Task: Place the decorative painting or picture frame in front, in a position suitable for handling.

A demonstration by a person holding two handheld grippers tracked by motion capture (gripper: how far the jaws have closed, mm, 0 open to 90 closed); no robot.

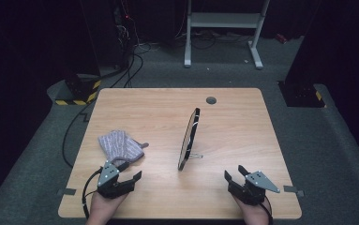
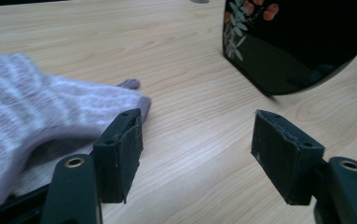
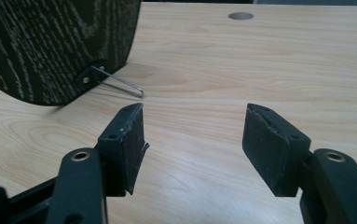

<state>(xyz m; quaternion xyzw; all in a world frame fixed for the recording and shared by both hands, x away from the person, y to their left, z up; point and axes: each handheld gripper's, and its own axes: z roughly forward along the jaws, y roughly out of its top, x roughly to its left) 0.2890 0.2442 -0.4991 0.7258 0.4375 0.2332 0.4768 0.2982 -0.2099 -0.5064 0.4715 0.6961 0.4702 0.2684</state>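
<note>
Cloth [image 1: 120, 146] sits at approx 12 o'clock from our left hand-held gripper [image 1: 126, 173], just past its tips, long axis running toward 2. Jaws spread, nothing pinched, so we reckon left grabs it; it's way nearer. At center desk [image 1: 243, 117] the mirror [image 1: 189, 138] stands upright on its wire prop, approx 10 o'clock from our right hand-held gripper [image 1: 235, 174], also spread w/ nothing held. Nothing's blocking the cloth.

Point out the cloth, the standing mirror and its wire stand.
cloth [image 1: 119, 146], high view, middle of the striped knit fabric.
standing mirror [image 1: 189, 139], high view, its thin dark edge seen side-on.
wire stand [image 3: 122, 85], right gripper view, the metal leg behind the mirror's wood-grain back.
</note>
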